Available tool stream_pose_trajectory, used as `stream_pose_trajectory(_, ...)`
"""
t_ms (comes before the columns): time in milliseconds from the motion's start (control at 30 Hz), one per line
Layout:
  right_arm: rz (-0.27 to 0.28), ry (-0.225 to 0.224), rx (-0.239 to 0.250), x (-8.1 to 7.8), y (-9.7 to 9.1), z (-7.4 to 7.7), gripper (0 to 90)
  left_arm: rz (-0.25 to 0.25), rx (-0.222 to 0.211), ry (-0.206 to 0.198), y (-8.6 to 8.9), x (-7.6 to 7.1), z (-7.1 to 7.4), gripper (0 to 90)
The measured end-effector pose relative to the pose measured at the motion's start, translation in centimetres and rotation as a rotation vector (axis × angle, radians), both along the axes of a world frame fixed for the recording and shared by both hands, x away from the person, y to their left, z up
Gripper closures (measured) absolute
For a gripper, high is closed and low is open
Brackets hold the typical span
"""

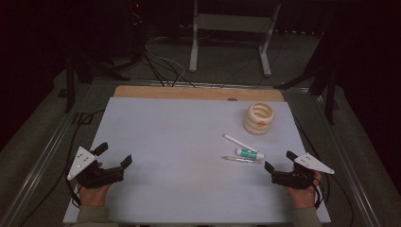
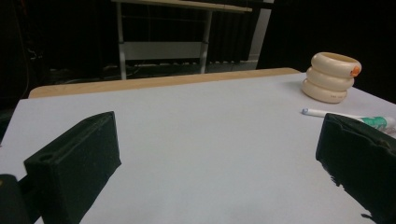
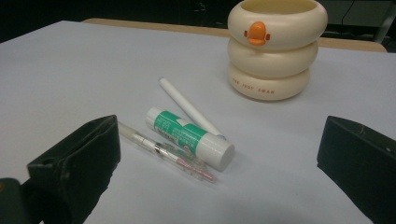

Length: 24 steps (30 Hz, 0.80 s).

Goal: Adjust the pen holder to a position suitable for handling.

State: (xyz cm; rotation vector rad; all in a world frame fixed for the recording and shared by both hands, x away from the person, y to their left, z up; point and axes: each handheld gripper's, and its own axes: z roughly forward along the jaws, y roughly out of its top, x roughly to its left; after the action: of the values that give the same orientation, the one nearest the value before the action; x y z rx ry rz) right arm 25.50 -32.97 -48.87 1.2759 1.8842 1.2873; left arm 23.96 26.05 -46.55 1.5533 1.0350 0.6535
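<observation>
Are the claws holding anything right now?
No. The left claw and right claw are both open and empty; the glue stick and pens lie untouched on the table.

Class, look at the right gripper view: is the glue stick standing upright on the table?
No, the glue stick lies on its side between the white pen and the clear pen.

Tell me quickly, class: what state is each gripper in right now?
Left gripper: open, holding nothing.
Right gripper: open, holding nothing, close to the glue stick.
</observation>
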Motion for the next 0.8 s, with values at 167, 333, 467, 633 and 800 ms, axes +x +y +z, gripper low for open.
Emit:
stream_pose_trajectory(167, -0.008, 0.008, 0.010, 0.0, -0.2, -0.1, 0.0, 0.002, 0.008, 0.016, -0.1, 0.2, -0.3, 0.2)
stream_pose_trajectory(333, -0.014, 0.015, 0.017, 0.0, -0.2, -0.1, 0.0, 0.001, 0.002, 0.030, -0.1, 0.3, -0.8, 0.1)
stream_pose_trajectory(467, -0.023, 0.018, 0.025, 0.0, 0.0, 0.0, 0.0, 0.007, 0.010, 0.024, -0.1, 0.2, -0.7, 0.1)
stream_pose_trajectory(633, -0.017, 0.023, 0.033, 0.1, 0.5, 0.4, 0.0, 0.013, 0.002, 0.033, 0.1, 0.2, -1.1, 0.2)
stream_pose_trajectory(800, -0.018, 0.020, 0.026, 0.2, 0.8, 0.9, 0.0, 0.019, 0.000, 0.029, 0.1, 0.0, -1.1, 0.2)
